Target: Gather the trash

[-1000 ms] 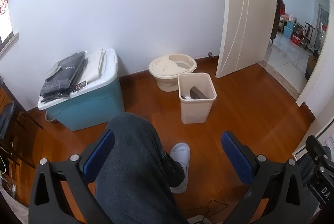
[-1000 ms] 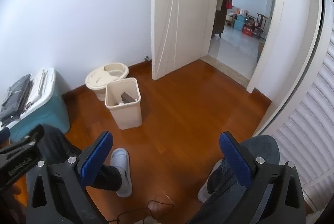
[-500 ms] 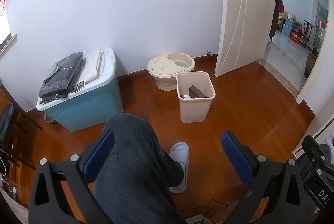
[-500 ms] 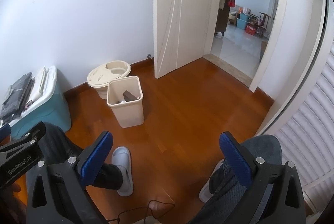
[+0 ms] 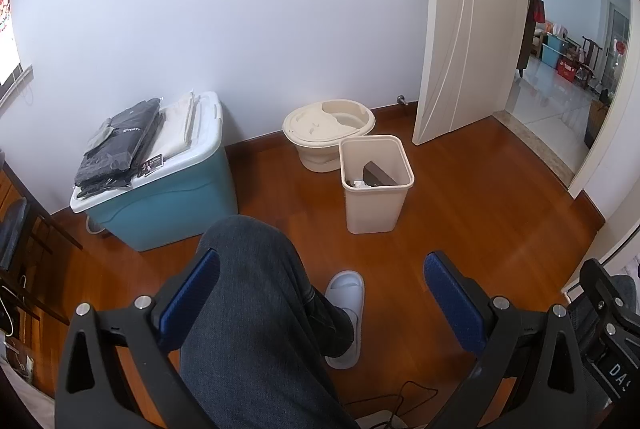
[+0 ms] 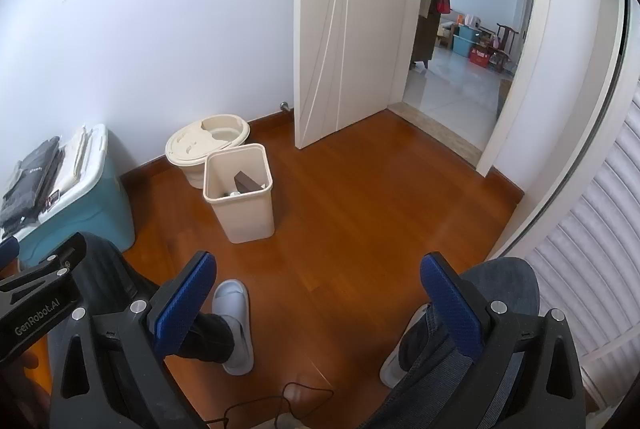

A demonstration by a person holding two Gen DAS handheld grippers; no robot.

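- Beige plastic bin (image 5: 376, 185) stands on the wood floor (image 5: 500, 221), just in front of a round beige tub (image 5: 328, 127) by the wall, w/ a white door (image 5: 468, 29) off to its right.
- Inside the bin: a dark flat piece (image 5: 378, 175) leaning on the inner wall, plus a small pale scrap (image 5: 357, 184) at the bottom. So some trash looks already collected, as a judgement.
- No loose trash visible on the floor in either view, so what's left to pick up can't be told from here.
- Left gripper (image 5: 320, 293): jaws spread wide, nothing between them, only the person's knee (image 5: 248, 269) and a white slipper (image 5: 346, 309) showing behind the gap.
- Right gripper (image 6: 318, 297): also wide apart, holding nothing, bare floor past the gap.
- Both hover well short of the bin; prob. start or a pause betw. items.
- Left view only: full lid of the blue storage box (image 5: 168, 197) w/ dark folded packs (image 5: 116, 149) on top, at the wall left of the tub.
- Right view only: the person's other knee (image 6: 500, 285), white louvred panel (image 6: 592, 289) at right edge, more of the open doorway (image 6: 460, 69) and the room beyond. It also shows the left gripper's body at the left edge.
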